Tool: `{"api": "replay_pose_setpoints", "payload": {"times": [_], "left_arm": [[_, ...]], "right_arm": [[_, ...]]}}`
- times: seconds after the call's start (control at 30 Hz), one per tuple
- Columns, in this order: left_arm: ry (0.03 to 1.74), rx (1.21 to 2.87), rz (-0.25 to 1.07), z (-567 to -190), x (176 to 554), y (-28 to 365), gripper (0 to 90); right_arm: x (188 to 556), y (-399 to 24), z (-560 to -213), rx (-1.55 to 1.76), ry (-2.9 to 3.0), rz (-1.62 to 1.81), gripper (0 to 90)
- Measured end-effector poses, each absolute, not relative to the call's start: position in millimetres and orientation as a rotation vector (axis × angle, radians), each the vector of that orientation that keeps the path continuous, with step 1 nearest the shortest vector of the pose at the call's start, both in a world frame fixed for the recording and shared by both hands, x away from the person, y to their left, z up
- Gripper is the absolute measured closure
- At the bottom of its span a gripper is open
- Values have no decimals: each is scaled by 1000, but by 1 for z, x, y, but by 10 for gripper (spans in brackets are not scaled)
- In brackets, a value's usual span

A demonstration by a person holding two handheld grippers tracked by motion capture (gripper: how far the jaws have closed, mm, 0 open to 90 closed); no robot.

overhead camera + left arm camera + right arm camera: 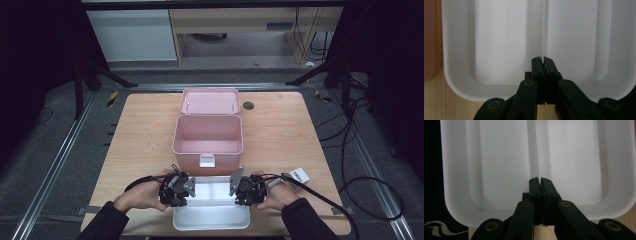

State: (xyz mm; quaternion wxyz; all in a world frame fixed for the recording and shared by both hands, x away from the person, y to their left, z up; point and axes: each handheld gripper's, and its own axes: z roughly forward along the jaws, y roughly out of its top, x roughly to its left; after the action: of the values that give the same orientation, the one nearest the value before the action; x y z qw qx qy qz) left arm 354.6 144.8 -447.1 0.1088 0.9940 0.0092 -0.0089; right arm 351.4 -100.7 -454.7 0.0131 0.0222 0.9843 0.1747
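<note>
Claws [543,60] [539,180] pinch tray's [210,220] divider; high view adds pink box [207,142].

dark room, grey floor [55,145], metal floor rails [52,165], pale wood cabinets [240,22] behind

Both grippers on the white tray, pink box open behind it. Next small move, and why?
Probably lift the white tray level with both hands: left gripper and right gripper look shut on its divider from opposite ends, and the pink box stands open and empty just beyond.
</note>
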Motion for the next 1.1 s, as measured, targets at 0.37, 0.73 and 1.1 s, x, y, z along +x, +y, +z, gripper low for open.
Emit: {"api": "replay_pose_setpoints", "payload": {"times": [0.37, 0.73, 1.1], "left_arm": [[9, 2863, 53, -452, 359, 154, 724], [454, 2575, 37, -432, 367, 201, 425], [904, 2291, 247, -436, 378, 248, 303]], "right_arm": [[354, -103, -461, 167, 3014, 658, 777], [357, -137, -421, 472, 2753, 926, 471], [372, -188, -403, 827, 2478, 955, 321]]}}
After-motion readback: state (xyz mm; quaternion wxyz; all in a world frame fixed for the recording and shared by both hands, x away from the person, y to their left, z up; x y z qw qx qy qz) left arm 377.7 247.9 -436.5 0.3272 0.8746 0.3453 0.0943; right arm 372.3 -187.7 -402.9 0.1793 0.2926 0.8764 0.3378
